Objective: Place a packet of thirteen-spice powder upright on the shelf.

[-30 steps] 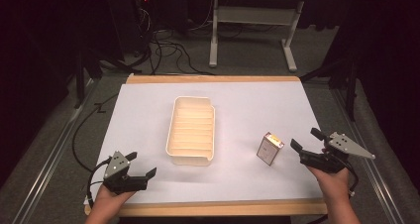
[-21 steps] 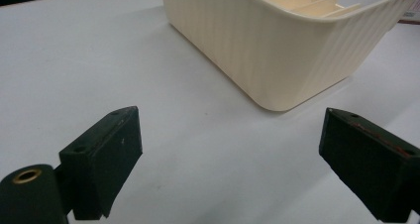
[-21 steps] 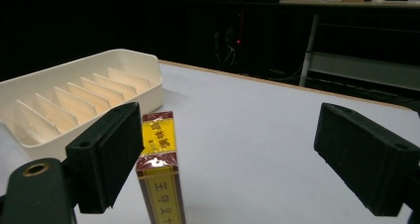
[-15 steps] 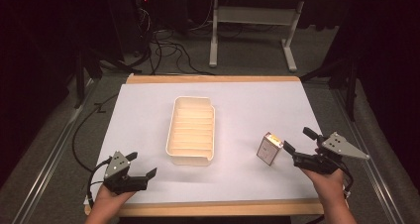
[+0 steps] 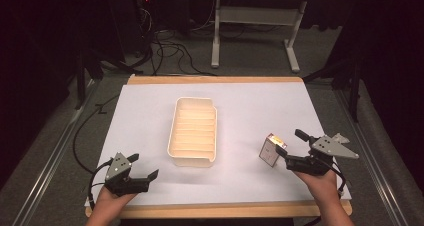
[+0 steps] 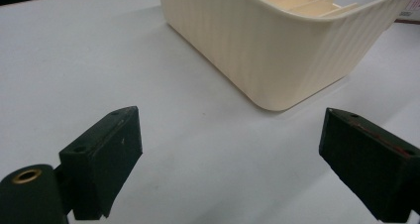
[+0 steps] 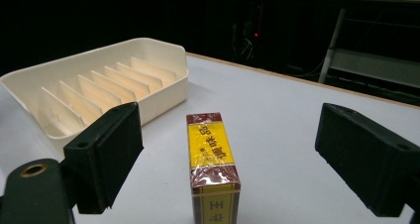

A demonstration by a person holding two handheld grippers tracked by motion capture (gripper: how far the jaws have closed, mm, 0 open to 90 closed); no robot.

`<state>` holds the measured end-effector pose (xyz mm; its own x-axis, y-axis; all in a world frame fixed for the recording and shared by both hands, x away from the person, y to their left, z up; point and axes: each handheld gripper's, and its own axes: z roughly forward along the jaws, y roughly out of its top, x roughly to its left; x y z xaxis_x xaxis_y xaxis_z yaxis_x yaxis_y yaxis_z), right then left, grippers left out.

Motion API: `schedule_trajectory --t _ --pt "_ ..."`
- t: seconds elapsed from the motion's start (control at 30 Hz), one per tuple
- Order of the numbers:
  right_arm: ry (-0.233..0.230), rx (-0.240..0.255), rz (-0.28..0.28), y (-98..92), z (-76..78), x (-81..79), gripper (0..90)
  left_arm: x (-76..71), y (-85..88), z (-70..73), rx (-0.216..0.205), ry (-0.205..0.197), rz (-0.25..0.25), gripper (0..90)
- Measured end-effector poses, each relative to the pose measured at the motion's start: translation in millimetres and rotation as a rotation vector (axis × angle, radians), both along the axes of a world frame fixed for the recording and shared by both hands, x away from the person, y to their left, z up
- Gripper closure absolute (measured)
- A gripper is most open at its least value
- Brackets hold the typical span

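- We saw the small red-and-yellow wrapped box [image 5: 272, 149] standing upright on the white desk [image 5: 150, 121], just to the right of the cream ribbed plastic tray with inner dividers [image 5: 194, 131] and apart from it.
- Our right tongs [image 5: 292, 147] were spread wide, one jaw on each side of the box and neither touching it; in the right gripper view the box [image 7: 213, 169] sat between them, a little off centre toward one jaw.
- We judged that closing from there could let that nearer jaw strike first and tip or spin the tall, narrow box.
- Its glossy wrap looked slick, so a light clamp might have let it slide out on lifting.
- A low grip could have scraped the jaws on the desk.
- Our left tongs [image 5: 144, 168] were also apart and empty, resting near the tray's near left corner [image 6: 277, 50]; a careless move there could have nudged the tray.
- The tray's slots looked narrow, so a tilted box might have caught on a divider.
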<state>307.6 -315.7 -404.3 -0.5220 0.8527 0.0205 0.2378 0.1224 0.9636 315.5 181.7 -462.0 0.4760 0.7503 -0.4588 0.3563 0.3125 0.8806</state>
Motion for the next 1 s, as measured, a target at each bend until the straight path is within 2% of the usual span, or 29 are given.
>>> schedule_trajectory --t 0.6,1.0 --pt "0.063 -0.051 0.0 9.2 -19.1 10.5 16.0 0.2 -1.0 -1.3 0.002 0.007 -0.007 10.2" --pt "0.104 -0.052 0.005 7.6 -33.9 14.6 24.1 0.2 -1.2 -1.3 -0.003 0.008 -0.005 10.2"
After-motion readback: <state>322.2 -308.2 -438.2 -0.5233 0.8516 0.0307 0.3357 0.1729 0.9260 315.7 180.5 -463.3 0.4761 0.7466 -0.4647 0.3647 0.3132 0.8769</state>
